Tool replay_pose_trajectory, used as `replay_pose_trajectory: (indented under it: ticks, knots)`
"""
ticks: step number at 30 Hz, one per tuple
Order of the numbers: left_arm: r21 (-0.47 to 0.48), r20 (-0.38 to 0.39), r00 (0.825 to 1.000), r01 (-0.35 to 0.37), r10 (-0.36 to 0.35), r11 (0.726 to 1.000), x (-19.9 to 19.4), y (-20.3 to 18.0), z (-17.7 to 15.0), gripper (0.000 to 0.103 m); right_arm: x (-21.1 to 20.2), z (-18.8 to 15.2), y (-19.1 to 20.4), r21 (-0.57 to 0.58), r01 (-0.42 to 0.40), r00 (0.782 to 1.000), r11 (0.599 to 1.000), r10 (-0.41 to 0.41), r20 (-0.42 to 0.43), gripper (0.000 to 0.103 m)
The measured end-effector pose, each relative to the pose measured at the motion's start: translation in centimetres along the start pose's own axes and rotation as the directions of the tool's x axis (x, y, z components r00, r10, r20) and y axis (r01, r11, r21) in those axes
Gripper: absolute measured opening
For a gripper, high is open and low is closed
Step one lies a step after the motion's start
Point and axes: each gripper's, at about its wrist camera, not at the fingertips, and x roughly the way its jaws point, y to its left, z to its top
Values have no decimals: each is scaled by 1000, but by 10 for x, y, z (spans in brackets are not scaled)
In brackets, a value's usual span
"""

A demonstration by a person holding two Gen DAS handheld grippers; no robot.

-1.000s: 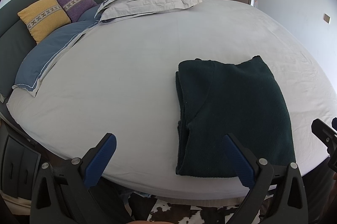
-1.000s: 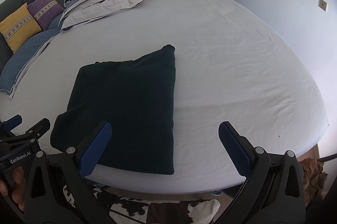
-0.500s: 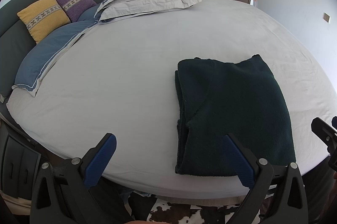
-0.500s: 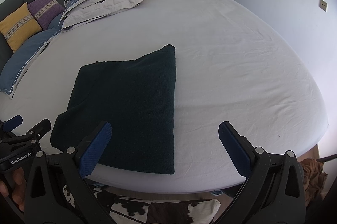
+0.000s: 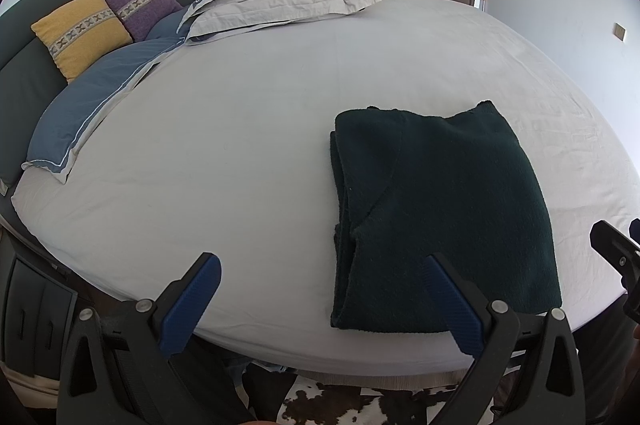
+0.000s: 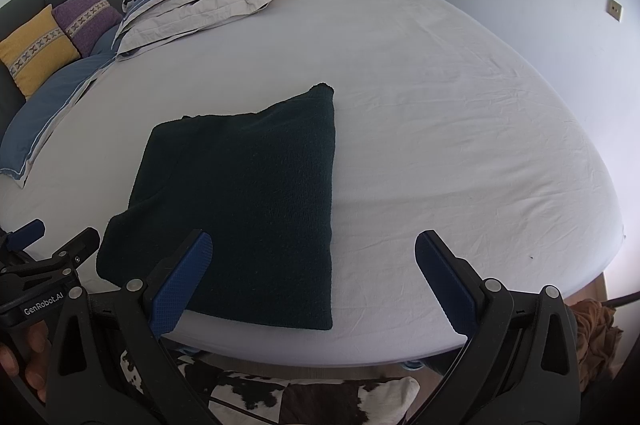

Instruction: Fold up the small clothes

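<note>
Cushions (image 5: 100, 21): yellow and purple, at ten o'clock against the headboard.
Left gripper (image 5: 320, 301): fingers spread wide, holding nothing, low at six o'clock.
Dark green garment (image 5: 440, 221): folded flat on the bed (image 5: 248, 129), near its front edge.
Right gripper (image 6: 316, 277): gaping, empty, at six o'clock.

Ahead of the tongs' blue pads (image 5: 192, 299), a dark green sweater (image 5: 440, 217) lies on a pale grey sheet (image 5: 240, 129). Far left: a yellow cushion (image 5: 80, 29) and a purple cushion (image 5: 140, 5), both cross-banded.
</note>
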Motion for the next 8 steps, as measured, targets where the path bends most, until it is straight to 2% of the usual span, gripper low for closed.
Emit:
replay_pose_trajectory:
  ticks: [8]
  knots:
    - [-5,-1,1000,2,-2,1000,2,3,-1,103,1,-1,1,-2,-2,1000,1000,2,-1,103]
